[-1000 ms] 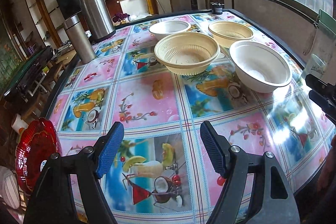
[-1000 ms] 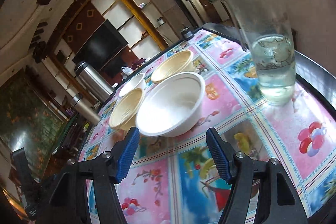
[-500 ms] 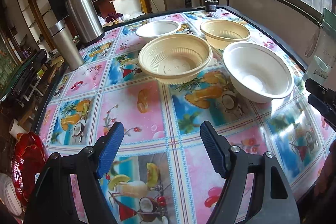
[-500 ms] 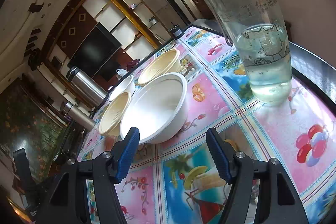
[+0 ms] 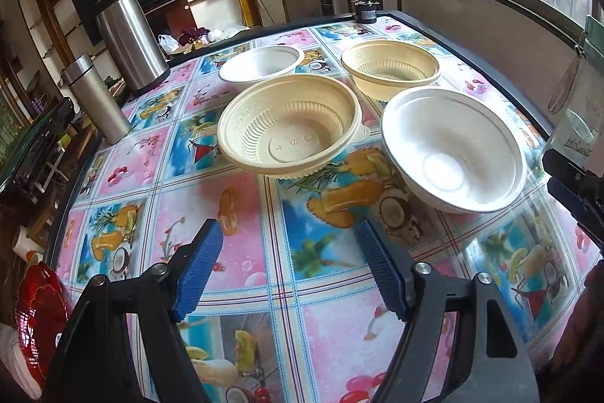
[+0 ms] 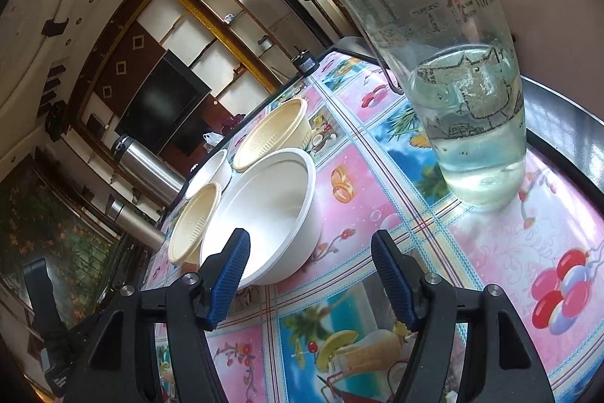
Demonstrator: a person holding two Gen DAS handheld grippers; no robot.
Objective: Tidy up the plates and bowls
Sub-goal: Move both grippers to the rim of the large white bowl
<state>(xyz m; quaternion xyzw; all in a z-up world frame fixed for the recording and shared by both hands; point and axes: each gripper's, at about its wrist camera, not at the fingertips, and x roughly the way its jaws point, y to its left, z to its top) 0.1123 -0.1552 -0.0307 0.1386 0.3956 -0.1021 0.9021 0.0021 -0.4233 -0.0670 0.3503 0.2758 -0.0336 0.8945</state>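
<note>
Both the left gripper and the right gripper are hovering wide and empty above the table, probably because the near cream bowl and the near white bowl are sitting separately, waiting for stacking.
</note>
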